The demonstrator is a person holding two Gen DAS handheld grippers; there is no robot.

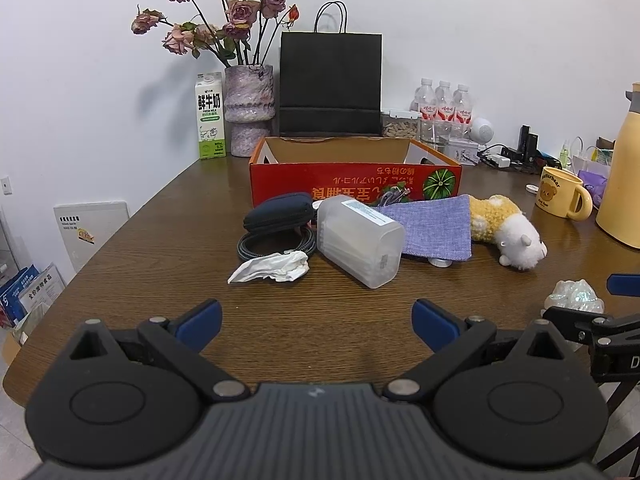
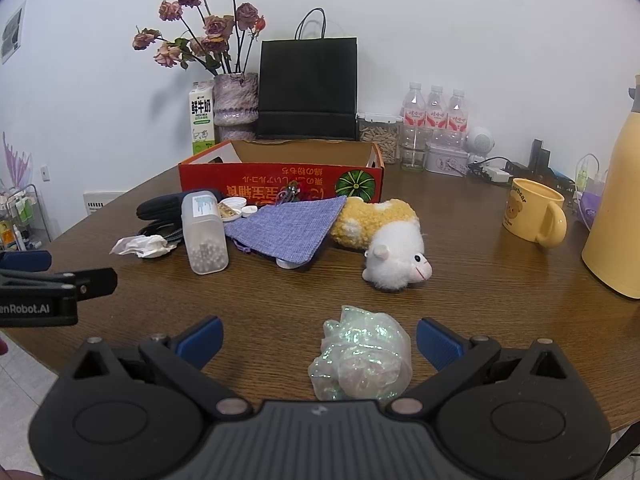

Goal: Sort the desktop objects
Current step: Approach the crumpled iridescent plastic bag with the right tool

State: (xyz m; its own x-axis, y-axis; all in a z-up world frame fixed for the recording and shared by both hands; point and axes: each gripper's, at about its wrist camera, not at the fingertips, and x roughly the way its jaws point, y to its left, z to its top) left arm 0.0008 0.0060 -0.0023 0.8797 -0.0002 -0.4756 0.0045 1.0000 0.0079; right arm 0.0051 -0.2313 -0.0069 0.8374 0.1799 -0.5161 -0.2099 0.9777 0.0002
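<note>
An open red cardboard box (image 1: pixel 352 184) (image 2: pixel 280 182) stands mid-table. In front of it lie a black pouch (image 1: pixel 278 212), a coiled cable (image 1: pixel 276 242), a crumpled tissue (image 1: pixel 272 267) (image 2: pixel 140 246), a frosted plastic container (image 1: pixel 360 240) (image 2: pixel 204 236), a purple cloth bag (image 1: pixel 434 226) (image 2: pixel 288 228) and a plush toy (image 1: pixel 508 230) (image 2: pixel 384 240). A crumpled shiny plastic wrapper (image 2: pixel 360 356) (image 1: pixel 574 296) lies between the wide-open fingers of my right gripper (image 2: pixel 320 340), untouched. My left gripper (image 1: pixel 316 320) stands open over bare table, short of the tissue.
At the back stand a vase of dried roses (image 1: pixel 248 112), a milk carton (image 1: pixel 210 116), a black paper bag (image 1: pixel 330 84) and water bottles (image 1: pixel 444 108). A yellow mug (image 2: pixel 534 214) and a yellow jug (image 2: pixel 616 208) stand at the right. The table edge curves off at left.
</note>
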